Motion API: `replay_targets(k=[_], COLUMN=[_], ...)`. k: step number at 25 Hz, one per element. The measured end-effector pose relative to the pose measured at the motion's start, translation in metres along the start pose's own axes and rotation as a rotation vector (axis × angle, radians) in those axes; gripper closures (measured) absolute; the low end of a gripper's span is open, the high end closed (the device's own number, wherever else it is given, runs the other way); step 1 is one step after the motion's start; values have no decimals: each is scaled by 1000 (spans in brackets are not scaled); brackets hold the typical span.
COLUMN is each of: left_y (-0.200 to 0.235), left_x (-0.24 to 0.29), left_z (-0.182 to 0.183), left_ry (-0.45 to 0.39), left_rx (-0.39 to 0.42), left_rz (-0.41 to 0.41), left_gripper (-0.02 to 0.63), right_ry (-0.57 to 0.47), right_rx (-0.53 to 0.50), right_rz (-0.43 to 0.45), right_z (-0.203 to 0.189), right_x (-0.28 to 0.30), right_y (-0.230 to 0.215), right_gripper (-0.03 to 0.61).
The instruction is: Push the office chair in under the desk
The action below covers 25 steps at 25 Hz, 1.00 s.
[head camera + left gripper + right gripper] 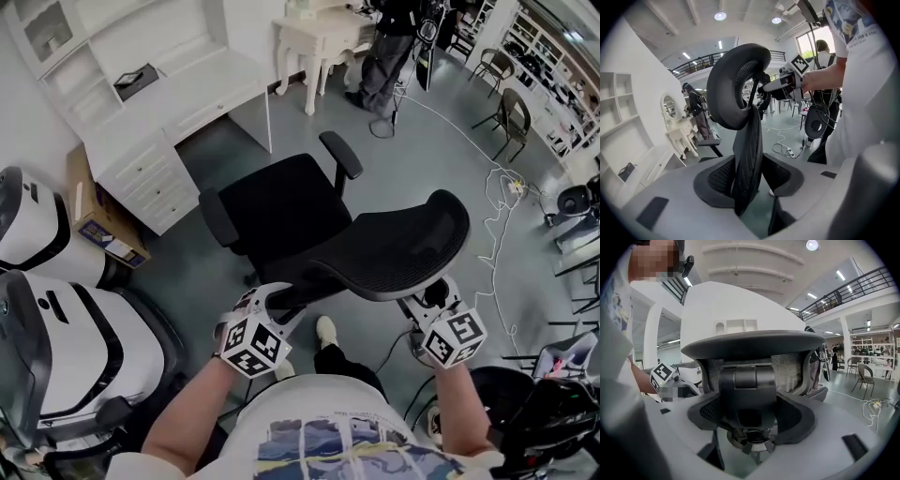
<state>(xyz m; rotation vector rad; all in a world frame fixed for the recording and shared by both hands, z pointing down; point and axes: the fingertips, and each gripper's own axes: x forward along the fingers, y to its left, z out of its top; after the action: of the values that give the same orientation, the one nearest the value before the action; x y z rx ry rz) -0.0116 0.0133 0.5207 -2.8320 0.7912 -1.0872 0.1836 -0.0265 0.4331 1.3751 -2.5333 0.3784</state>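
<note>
Left gripper (pixel 281 305) pinches the office chair's (pixel 281 211) backrest (pixel 394 248) edge, right gripper (pixel 433 298) its rear bracket (pixel 747 390); uneven pushing may swivel it.

The office chair (pixel 291 211) is black, with a padded seat, a curved mesh backrest (pixel 394 248) and two armrests (pixel 342 155). It stands upright on the grey floor, its seat pointing toward the desk and its backrest away from it. The desk (pixel 216 75) is white, with a stack of drawers at one side. The chair stands near the desk, not yet under it.
</note>
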Motion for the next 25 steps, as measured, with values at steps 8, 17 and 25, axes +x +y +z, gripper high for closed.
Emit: replay_targets(k=[8, 17, 25], left_y=[26, 58, 91], left_x=[11, 22, 35], left_z=[1, 2, 2], left_ry=[44, 43, 83], left_rx=[-29, -21, -65], left_rz=[26, 28, 39], left_gripper=[425, 442, 443], right_ry=[10, -2, 9], right_rx=[-31, -47, -69], right_rz=[52, 96, 150], right_z=[11, 29, 42], right_x=[31, 71, 111], right_y=[-12, -27, -42], right_gripper=[255, 253, 253])
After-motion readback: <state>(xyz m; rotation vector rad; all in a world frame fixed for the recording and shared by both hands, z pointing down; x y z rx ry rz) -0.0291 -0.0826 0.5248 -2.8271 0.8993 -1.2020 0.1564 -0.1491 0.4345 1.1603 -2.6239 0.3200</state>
